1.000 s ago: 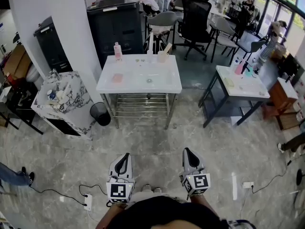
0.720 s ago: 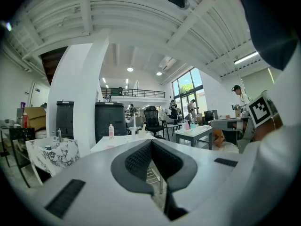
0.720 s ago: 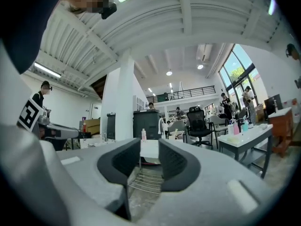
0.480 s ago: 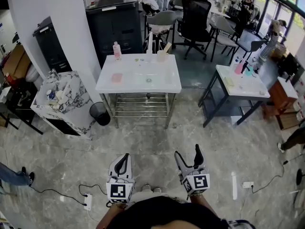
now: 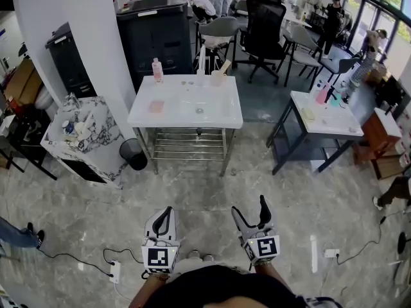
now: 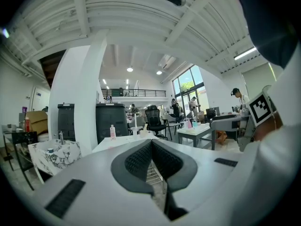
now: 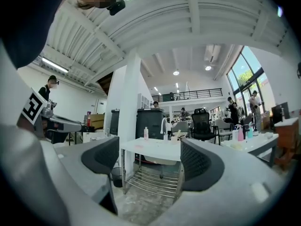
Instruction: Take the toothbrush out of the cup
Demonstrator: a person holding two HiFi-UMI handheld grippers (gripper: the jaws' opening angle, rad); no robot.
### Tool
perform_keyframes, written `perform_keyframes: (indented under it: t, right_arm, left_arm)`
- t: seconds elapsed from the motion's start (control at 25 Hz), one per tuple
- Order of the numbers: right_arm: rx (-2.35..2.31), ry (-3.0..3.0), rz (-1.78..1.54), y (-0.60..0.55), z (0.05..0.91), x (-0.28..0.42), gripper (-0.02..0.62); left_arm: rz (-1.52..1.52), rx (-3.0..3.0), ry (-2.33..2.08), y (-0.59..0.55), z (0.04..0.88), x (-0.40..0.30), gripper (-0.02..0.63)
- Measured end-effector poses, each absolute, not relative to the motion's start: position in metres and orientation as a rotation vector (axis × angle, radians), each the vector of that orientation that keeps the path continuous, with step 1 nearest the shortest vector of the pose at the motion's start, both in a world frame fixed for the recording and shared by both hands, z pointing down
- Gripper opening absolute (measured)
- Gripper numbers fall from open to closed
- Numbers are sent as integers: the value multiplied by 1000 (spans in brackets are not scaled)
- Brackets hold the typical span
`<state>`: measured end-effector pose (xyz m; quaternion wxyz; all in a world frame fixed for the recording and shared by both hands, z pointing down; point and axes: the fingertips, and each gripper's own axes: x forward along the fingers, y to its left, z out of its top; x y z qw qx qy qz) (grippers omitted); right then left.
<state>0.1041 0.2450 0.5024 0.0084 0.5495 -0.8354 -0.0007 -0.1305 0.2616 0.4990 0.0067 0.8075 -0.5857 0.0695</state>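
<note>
A beige cup (image 5: pixel 219 77) with a toothbrush leaning in it stands at the back right of a white sink table (image 5: pixel 225 117), across the floor from me. The right gripper view shows the same cup (image 7: pixel 174 138), small, on the table (image 7: pixel 150 150). Both grippers hang low in front of my body, far short of the table. My left gripper (image 5: pixel 162 218) is shut with nothing in it, its ribbed pads meeting (image 6: pixel 151 147). My right gripper (image 5: pixel 250 212) stands open wide and empty (image 7: pixel 148 157).
A pink bottle (image 5: pixel 157 69) and a tall faucet (image 5: pixel 201 59) stand on the table's back edge. A black bin (image 5: pixel 133 153) and a marbled cabinet (image 5: pixel 83 136) sit to its left, a second table (image 5: pixel 324 117) to its right. A power strip (image 5: pixel 115 271) lies by my left foot.
My right gripper's jaws went from shut to wide open. The left gripper stayed shut and still.
</note>
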Motion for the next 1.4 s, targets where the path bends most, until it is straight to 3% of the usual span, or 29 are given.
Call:
perform_keyframes:
  t: [0.84, 1.4]
  right_arm:
    - [1685, -2643, -4, 201, 503, 126, 393]
    - [1749, -2603, -71, 46, 495, 116, 393]
  left_arm:
    - [247, 2450, -1933, 243, 511, -130, 3]
    - [223, 2499, -1891, 71, 509, -147, 3]
